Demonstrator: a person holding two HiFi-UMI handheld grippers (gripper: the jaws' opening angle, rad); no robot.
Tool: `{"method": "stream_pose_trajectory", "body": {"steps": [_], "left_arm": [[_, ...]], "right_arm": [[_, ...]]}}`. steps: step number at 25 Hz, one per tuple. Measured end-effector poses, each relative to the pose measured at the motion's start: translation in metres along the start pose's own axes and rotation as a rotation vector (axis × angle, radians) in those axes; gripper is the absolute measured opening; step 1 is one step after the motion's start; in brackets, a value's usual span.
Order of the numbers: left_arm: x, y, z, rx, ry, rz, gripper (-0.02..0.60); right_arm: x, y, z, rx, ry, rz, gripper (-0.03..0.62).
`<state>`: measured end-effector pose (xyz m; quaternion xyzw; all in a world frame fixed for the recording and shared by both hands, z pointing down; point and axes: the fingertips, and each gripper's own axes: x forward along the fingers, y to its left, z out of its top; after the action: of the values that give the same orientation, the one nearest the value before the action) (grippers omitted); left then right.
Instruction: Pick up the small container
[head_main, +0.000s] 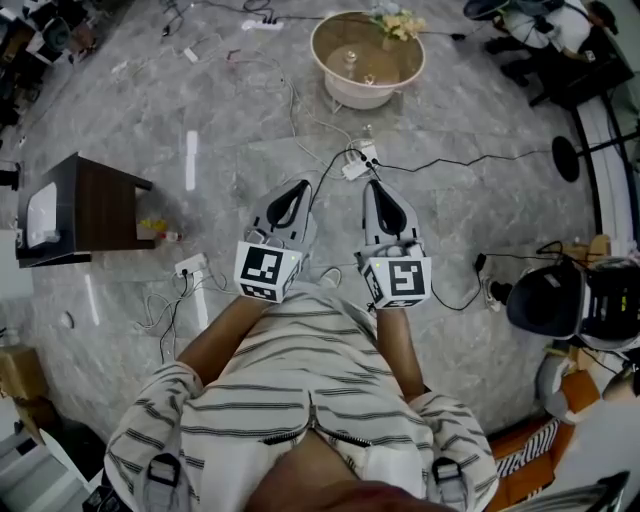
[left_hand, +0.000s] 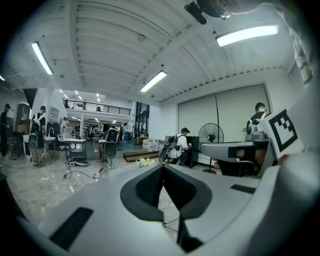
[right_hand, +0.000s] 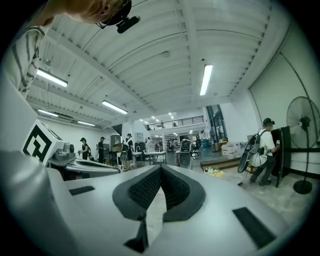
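Note:
A round cream tub-shaped stand (head_main: 340, 90) sits on the marble floor ahead of me, with a small pale container (head_main: 350, 60) and another small item on its tan top. My left gripper (head_main: 300, 186) and right gripper (head_main: 372, 186) are held side by side at waist height, well short of the stand, pointing toward it. In the left gripper view the left gripper (left_hand: 163, 167) has its dark pads meeting at the tip with nothing between them. The right gripper (right_hand: 160, 168) looks the same in its own view. Neither gripper view shows the container.
A dark wooden side table (head_main: 85, 205) stands to the left. Cables and a white power strip (head_main: 358, 160) lie on the floor between me and the stand. A pedestal fan (right_hand: 304, 135) and a person with a backpack (right_hand: 262, 150) are off to the right.

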<state>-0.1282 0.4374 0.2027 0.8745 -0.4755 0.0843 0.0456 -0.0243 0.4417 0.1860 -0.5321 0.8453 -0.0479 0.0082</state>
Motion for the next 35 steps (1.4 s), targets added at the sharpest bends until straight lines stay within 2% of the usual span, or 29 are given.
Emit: {"method": "stream_pose_trajectory", "body": {"steps": [3, 8, 12, 15, 20, 28, 35], "left_arm": [[0.024, 0.015, -0.007, -0.018, 0.021, -0.014, -0.008], [0.088, 0.054, -0.015, -0.058, 0.027, -0.059, -0.006], [0.161, 0.104, -0.011, -0.096, 0.026, -0.062, -0.006], [0.213, 0.131, 0.007, -0.095, 0.014, -0.09, -0.006], [0.253, 0.161, 0.037, -0.078, 0.005, -0.149, -0.006], [0.318, 0.215, 0.034, -0.095, 0.059, -0.216, -0.006], [0.352, 0.216, 0.029, -0.109, 0.078, -0.228, -0.006]], "right_arm": [[0.02, -0.014, -0.01, 0.022, 0.023, -0.024, 0.008], [0.073, -0.052, -0.012, -0.009, 0.013, -0.065, 0.008], [0.141, -0.103, -0.002, -0.007, 0.009, -0.098, 0.008], [0.194, -0.136, 0.014, -0.002, -0.009, -0.125, 0.008], [0.244, -0.152, 0.043, 0.012, -0.041, -0.178, 0.008], [0.325, -0.176, 0.043, 0.007, 0.017, -0.23, 0.008], [0.342, -0.19, 0.036, 0.003, 0.057, -0.215, 0.008]]}}
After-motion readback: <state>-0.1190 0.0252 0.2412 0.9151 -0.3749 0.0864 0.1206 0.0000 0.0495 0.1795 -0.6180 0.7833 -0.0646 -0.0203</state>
